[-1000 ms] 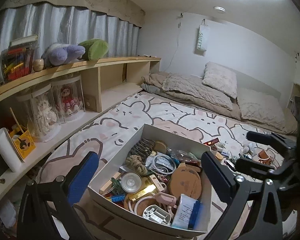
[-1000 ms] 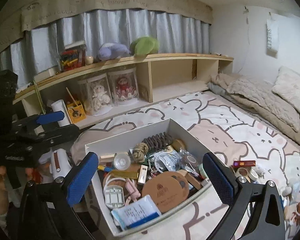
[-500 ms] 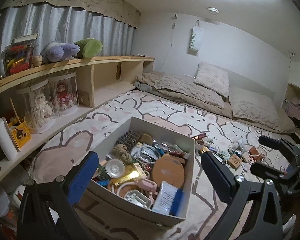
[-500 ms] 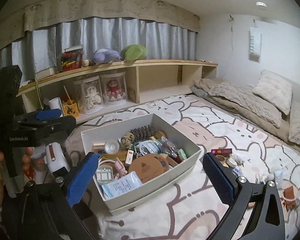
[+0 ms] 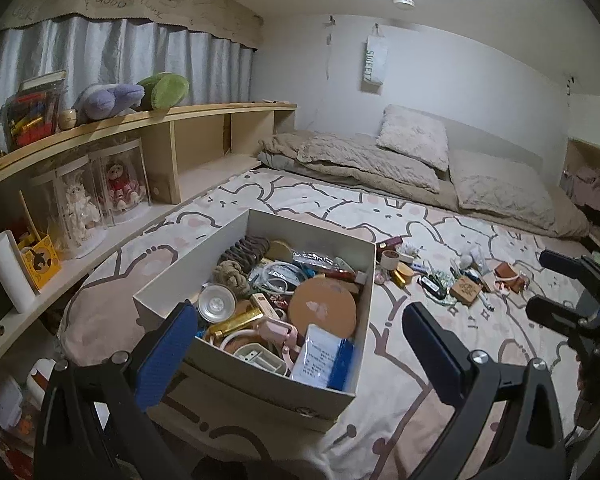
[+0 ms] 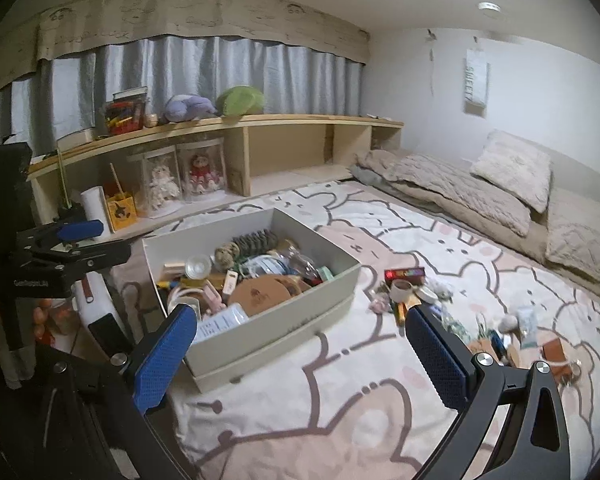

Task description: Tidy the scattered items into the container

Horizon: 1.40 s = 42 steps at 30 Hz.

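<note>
Readable text first: the white hanging bag (image 5: 374,65) on the wall above the box says "SWEETZ" or close to it, and the curtain valance (image 5: 112,0) reads "GOOD" plus a second word I can't make out. The body of my left gripper (image 6: 76,240), seen from the right wrist cam, has a printed label too small to read.

My landmark is the white box (image 5: 364,280), already packed with stuff: a round cork coaster (image 5: 322,310), a rope knot (image 5: 230,274), a blue-edged packet (image 5: 326,362). The scattered items (image 5: 444,276) sit on the bear-print blanket (image 5: 400,344) just right of the box.

Both claws are spread wide and empty: left gripper (image 5: 300,354) over the box's near end, right gripper (image 6: 302,354) over the blanket beside the box's near corner.

Versus a second ago, both cams have pulled back, so the box looks smaller and farther off.
</note>
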Available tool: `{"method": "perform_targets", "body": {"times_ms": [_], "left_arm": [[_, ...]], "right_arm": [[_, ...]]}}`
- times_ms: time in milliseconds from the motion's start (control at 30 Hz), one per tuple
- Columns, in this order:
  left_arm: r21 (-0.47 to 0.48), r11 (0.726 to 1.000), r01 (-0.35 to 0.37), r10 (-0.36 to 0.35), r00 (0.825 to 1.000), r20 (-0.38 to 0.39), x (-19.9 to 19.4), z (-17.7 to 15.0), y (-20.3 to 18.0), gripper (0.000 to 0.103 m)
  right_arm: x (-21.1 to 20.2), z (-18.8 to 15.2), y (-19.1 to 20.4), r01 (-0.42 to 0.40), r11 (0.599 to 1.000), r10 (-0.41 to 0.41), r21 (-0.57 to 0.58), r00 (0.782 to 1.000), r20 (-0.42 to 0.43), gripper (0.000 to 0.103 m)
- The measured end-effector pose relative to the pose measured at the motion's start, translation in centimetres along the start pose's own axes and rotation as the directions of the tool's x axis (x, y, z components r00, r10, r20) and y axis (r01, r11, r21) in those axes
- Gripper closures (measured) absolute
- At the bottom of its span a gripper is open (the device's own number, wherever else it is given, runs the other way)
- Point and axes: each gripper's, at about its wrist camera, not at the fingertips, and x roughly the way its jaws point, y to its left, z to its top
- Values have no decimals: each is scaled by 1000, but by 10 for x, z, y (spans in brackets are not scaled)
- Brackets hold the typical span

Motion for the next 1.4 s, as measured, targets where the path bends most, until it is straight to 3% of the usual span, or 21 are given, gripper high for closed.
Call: {"method": "perform_targets", "body": {"times_ms": [500,1400], "left_arm": [[81,997,14,-12,1000,-20,-3,-31,-25,0],[92,995,34,-34,999,-3,-9,-36,-34,0]], "right_arm": [[-25,-29,-15,76,997,-76,28,997,5,0],[-31,-38,-16,99,995,-100,31,995,9,0]]}}
